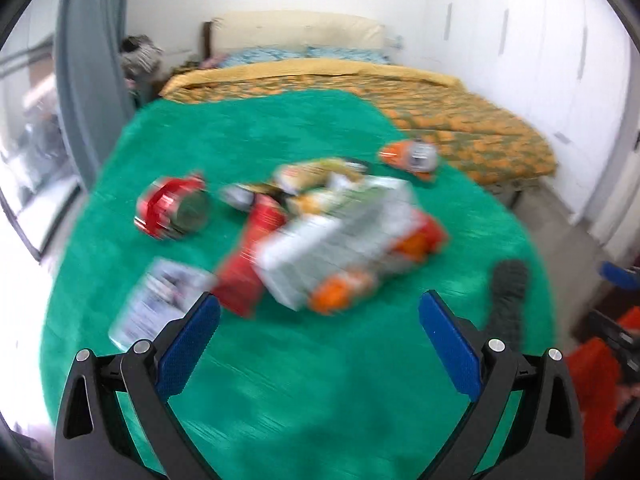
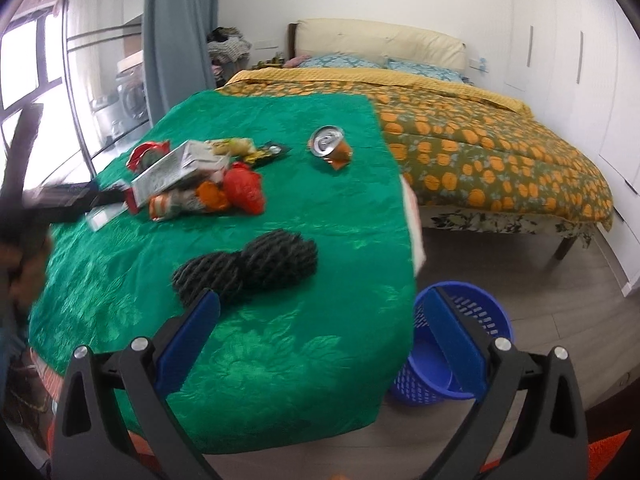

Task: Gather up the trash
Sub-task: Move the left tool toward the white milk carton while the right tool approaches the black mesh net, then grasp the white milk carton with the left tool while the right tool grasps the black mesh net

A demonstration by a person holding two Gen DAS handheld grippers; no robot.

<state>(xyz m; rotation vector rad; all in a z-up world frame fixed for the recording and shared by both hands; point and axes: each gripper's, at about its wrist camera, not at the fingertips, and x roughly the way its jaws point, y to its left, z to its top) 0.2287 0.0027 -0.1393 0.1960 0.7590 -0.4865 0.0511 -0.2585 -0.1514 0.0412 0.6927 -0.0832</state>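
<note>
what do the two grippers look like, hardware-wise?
Both look identical. The left gripper and the right gripper each have two flat blue textured finger pads on black angular plastic linkages with triangular cutouts and silver round pivot pins. No cables or markings show. No sleeve is clearly visible.

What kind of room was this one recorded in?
Most likely a home bedroom: a made bed with pillows and padded headboard, white wardrobe doors, and a green-covered table holding trash.
</note>
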